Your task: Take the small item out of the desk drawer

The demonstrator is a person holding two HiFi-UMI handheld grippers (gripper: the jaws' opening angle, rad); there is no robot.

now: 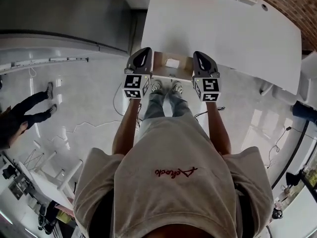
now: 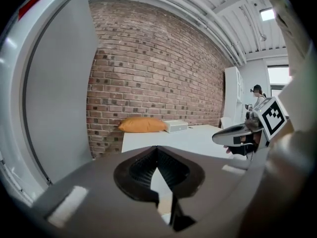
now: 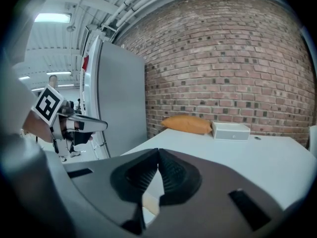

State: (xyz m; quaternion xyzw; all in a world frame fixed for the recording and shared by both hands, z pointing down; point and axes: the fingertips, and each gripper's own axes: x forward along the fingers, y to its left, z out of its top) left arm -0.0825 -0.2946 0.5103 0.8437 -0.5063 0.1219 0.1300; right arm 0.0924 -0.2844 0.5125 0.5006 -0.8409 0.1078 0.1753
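Small white item (image 1: 172,62): lies flat inside the open drawer (image 1: 184,69), about mid-width, nothing touching it.

Drawer: wooden inside, pulled out from the near edge of the white desk (image 1: 223,29).

Left gripper (image 1: 144,53) shows just beside the drawer's left side, right gripper (image 1: 200,56) just beside its right side. The item sits between the two, apart from both.

Left gripper view: jaws clenched, tips meeting, nothing between them. Right gripper view: same, clenched and empty.

Far edge of desk, against the brick wall (image 2: 158,73): orange cushion (image 2: 141,125), with a white box (image 2: 174,126) just beside it.
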